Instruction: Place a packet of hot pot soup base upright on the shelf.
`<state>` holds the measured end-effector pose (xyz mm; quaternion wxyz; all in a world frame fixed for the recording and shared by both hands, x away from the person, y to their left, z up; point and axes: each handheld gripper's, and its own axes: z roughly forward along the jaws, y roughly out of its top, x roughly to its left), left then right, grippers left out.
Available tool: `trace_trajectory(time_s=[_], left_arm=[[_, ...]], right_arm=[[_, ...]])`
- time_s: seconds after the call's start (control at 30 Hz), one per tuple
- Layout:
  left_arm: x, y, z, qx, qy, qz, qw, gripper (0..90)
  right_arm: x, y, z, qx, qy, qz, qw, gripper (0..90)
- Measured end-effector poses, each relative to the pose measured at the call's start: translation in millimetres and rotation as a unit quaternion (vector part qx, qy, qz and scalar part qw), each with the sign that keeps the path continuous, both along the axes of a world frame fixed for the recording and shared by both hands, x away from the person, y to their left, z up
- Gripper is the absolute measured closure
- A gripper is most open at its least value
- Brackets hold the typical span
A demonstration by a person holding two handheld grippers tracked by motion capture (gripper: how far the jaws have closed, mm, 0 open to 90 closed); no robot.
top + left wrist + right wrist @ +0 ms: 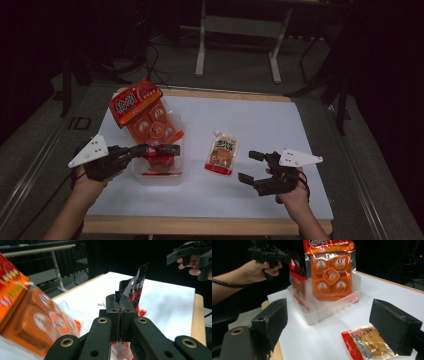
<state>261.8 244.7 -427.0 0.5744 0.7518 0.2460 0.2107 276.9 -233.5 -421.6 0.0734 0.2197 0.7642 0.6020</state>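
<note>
1. Left gripper (170, 149): jaws clamped tight on the top edge of a dark red snack packet (132, 287). The packet hangs below the jaws, over the near end of the clear plastic tray (159, 180). Right gripper (252, 166): jaws wide apart, nothing between them, parked off to the side on the white table cover (250, 120).
2. Risk: the hold is only on a thin film edge. If the packet swings or snags on the tray wall, the film may slide out of the jaws and drop outside the tray.
3. Risk: the large orange multipack (150, 120) leans upright in the tray just beyond the left gripper. Pushing the packet further in may knock it so that it tips out the far side.
4. Risk: the light tray may skid if a jaw catches its rim, since nothing steadies it.
5. Risk: the yellow-and-red pouch (222, 154) lies flat just beside the right gripper's open jaws; a careless close there may crease it or push it away.
</note>
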Motion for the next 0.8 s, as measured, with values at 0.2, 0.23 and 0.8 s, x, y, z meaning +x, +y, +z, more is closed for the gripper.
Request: trace_trajectory(time_s=[0.2,0.23,0.8], left_arm=[[-0.4,4.4,-16.7,-0.008,0.02,-0.002,0.9998,88.8],[-0.4,5.0,-19.3,-0.009,0.023,-0.006,0.9997,88.8],[3.8,7.6,-49.3,-0.031,0.04,-0.032,0.9982,88.3]], right_arm=[[0.8,0.2,-1.1,0.001,0.0,0.005,1.0,16.8],[0.9,0.1,-1.2,0.002,-0.003,0.005,1.0,17.4],[3.2,0.9,-7.1,-0.009,-0.003,0.005,0.9999,17.1]])
